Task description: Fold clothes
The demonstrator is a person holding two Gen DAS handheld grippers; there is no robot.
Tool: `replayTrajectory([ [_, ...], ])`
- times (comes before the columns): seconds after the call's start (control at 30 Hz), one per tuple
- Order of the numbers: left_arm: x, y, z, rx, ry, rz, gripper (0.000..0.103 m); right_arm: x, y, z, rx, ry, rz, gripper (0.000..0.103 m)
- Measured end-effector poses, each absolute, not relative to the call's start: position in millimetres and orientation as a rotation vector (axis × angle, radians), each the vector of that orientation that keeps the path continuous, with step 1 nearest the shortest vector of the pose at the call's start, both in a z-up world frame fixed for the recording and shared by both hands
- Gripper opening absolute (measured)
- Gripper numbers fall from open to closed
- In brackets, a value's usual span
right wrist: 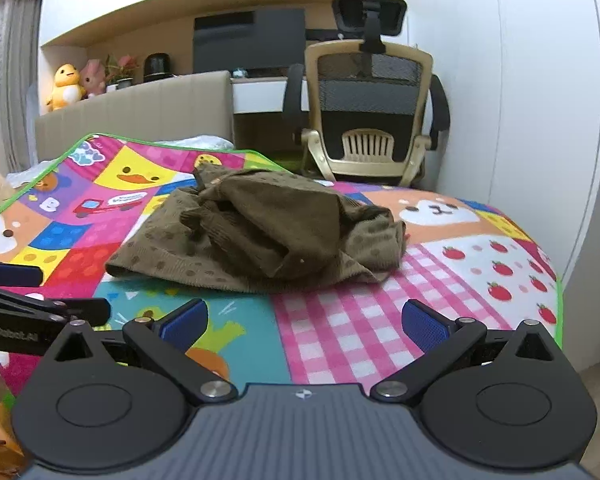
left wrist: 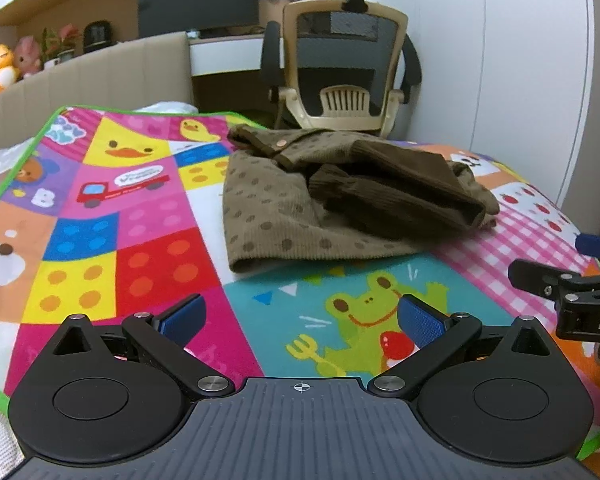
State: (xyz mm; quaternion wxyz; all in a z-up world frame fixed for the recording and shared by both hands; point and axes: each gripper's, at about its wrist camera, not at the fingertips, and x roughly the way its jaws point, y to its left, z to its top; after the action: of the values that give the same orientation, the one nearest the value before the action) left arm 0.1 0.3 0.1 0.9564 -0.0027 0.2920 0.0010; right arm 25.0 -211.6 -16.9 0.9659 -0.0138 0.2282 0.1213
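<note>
Clothes point(left wrist: 300, 200) lie on colourful mat point(left wrist: 140, 240) near chair point(left wrist: 340, 68).

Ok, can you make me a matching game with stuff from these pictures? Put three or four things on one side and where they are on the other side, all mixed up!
Things:
1. brown polka-dot corduroy garment
2. yellow duck plush toy
3. beige mesh-backed office chair
4. green cartoon frog picture

Places:
A. printed on the colourful play mat, between the left gripper fingers' view
B. on the ledge behind the beige headboard
C. lying crumpled on the middle of the mat
D. standing beyond the mat's far edge, by the white wall

Pairs: 1-C, 2-B, 3-D, 4-A
</note>
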Motion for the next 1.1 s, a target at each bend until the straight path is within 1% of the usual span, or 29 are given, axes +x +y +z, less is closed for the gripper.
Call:
replayTrajectory([
  [0.17, 0.3, 1.3, 0.6, -0.004, 0.593, 0.009, 0.103, 21.9, -212.1, -18.2, -0.034, 0.454, 0.257, 0.103],
  [0.4, -1.2, 4.0, -0.5, -0.007, 0.594, 0.014, 0.103, 30.2, -209.4, -22.9, -0.028, 0.502, 0.243, 0.103],
  [1.1, -2.1, 6.1, -1.4, -0.032, 0.598, 0.012, 0.103, 28.2, -210.7, -22.3, -0.027, 0.497, 0.238, 0.103],
])
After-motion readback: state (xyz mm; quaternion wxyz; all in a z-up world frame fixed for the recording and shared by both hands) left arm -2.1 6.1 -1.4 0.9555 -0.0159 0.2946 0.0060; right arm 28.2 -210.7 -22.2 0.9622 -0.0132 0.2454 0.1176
